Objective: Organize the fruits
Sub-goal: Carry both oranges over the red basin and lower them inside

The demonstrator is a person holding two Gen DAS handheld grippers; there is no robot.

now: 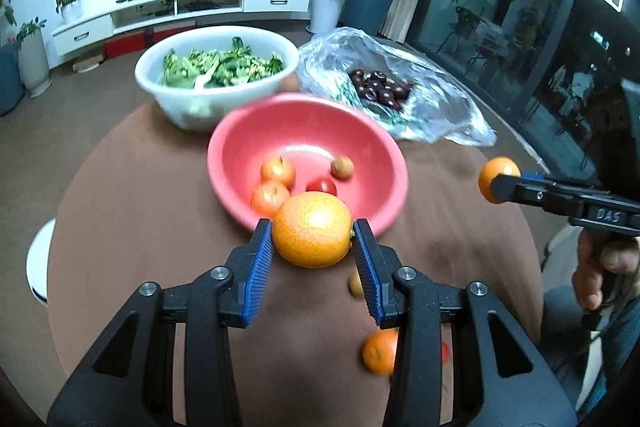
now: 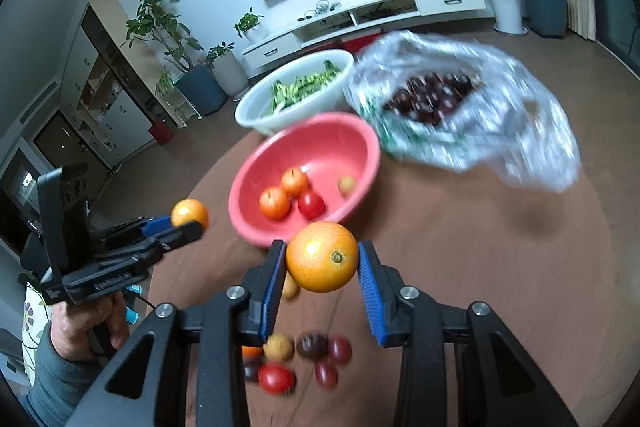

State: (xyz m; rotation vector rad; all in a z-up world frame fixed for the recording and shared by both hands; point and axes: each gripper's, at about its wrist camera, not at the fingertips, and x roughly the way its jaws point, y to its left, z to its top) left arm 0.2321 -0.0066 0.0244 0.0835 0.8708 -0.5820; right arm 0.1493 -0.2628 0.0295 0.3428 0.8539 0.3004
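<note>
My left gripper [image 1: 313, 243] is shut on an orange [image 1: 312, 230] and holds it above the table just before the near rim of the pink bowl [image 1: 240, 135]. My right gripper [image 2: 322, 263] is shut on another orange [image 2: 322, 255], also above the table near the pink bowl [image 2: 352, 135]. The bowl holds three reddish fruits [image 2: 274, 203] and a small tan one [image 2: 346, 185]. Each gripper shows in the other's view, the right one with its orange [image 1: 498, 179] and the left one with its orange [image 2: 189, 213]. Several small fruits [image 2: 276, 377] lie loose on the brown table.
A white bowl of green vegetables [image 1: 216, 67] stands behind the pink bowl. A clear plastic bag of dark cherries [image 1: 380, 87] lies at the back right. One orange [image 1: 379, 351] and a small tan fruit [image 1: 354, 285] lie on the round table [image 1: 140, 219].
</note>
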